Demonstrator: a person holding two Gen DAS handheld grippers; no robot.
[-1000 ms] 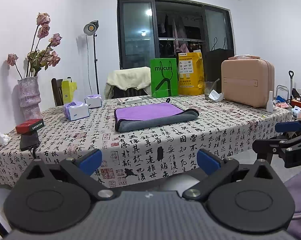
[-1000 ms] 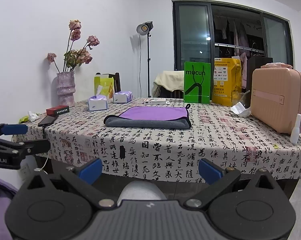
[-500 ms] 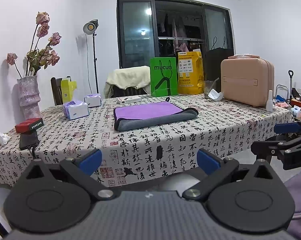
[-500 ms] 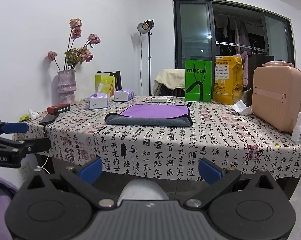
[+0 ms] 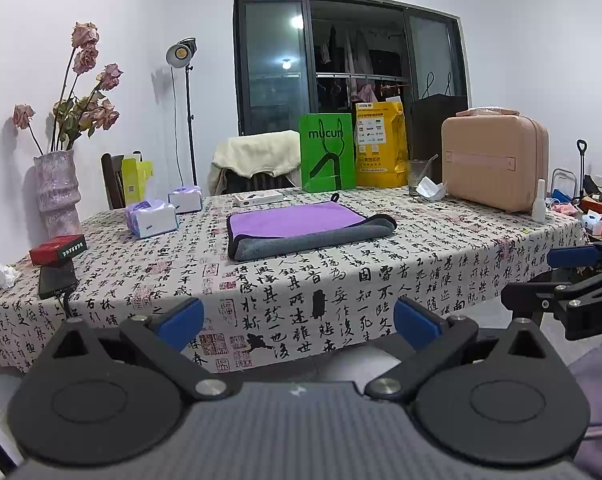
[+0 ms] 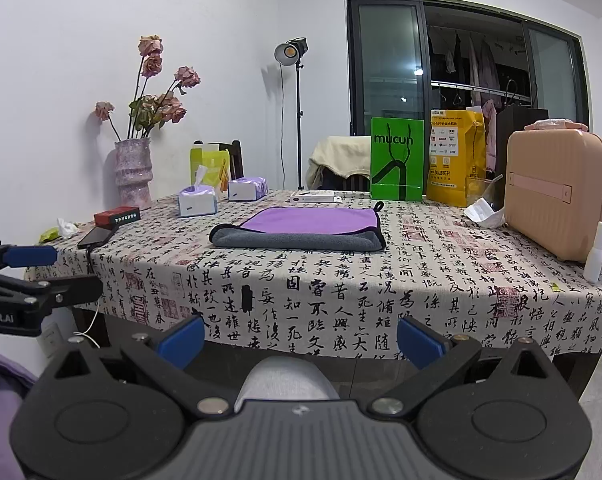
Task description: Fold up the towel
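Note:
A purple towel with a grey underside [image 5: 301, 228] lies folded flat on the middle of the table [image 5: 381, 276]; it also shows in the right wrist view [image 6: 301, 228]. My left gripper [image 5: 299, 322] is open and empty, held in front of the table's near edge, well short of the towel. My right gripper [image 6: 301, 338] is open and empty, also below and in front of the near edge. Each gripper shows at the side of the other's view: the right gripper [image 5: 561, 276] and the left gripper [image 6: 33, 276].
On the table stand a pink suitcase [image 5: 495, 164], a green bag [image 5: 327, 152], a yellow bag [image 5: 381, 144], tissue boxes [image 5: 151, 218], a vase of dried roses [image 5: 57, 188], a red box [image 5: 57, 250], a phone [image 5: 55, 280] and a small white bottle [image 5: 539, 202]. A knee [image 6: 285, 380] is below the right gripper.
Both grippers have drifted slightly; the view of the table has shifted a little. The towel has not moved and both jaws stay open.

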